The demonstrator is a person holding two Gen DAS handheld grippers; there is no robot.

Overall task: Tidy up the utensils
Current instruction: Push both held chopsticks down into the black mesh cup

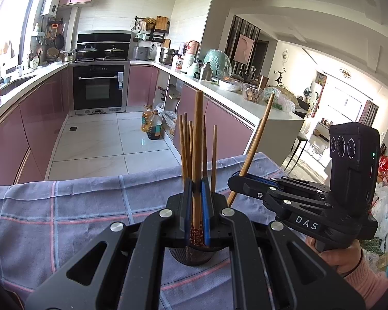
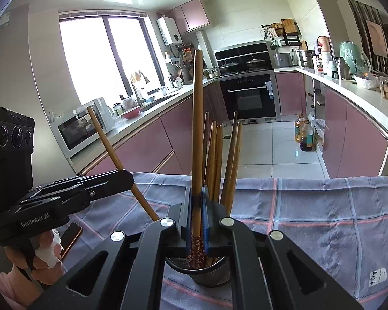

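My left claw (image 1: 197,201) is clamped on one chopstick (image 1: 198,155), which stands upright with its patterned red end dipping toward the holder (image 1: 191,257) just below my fingers at six o'clock. My right claw (image 2: 197,206) is clamped on a second chopstick (image 2: 197,129) the same way, upright over the same holder (image 2: 209,275). In the left view the right claw sits at three o'clock with its stick leaning toward one o'clock; in the right view the left claw is at nine o'clock, its stick leaning toward eleven.

I judge the step is dropping both sticks into the holder. To do it well I would bring each stick straight down until the patterned end is well inside the rim, keep the two claws from bumping, and let go only once the tip is low, so the stick cannot tip out. The mesh cup looks light, so a sideways nudge might topple it.

The chopsticks are long, slim, brown wood or bamboo, with red patterned bands at the thick end. Several more (image 2: 219,160) already stand fanned in the holder, tapered tips up. The holder rests on a blue checked cloth (image 2: 310,219); a phone (image 2: 71,237) lies on it at eight o'clock
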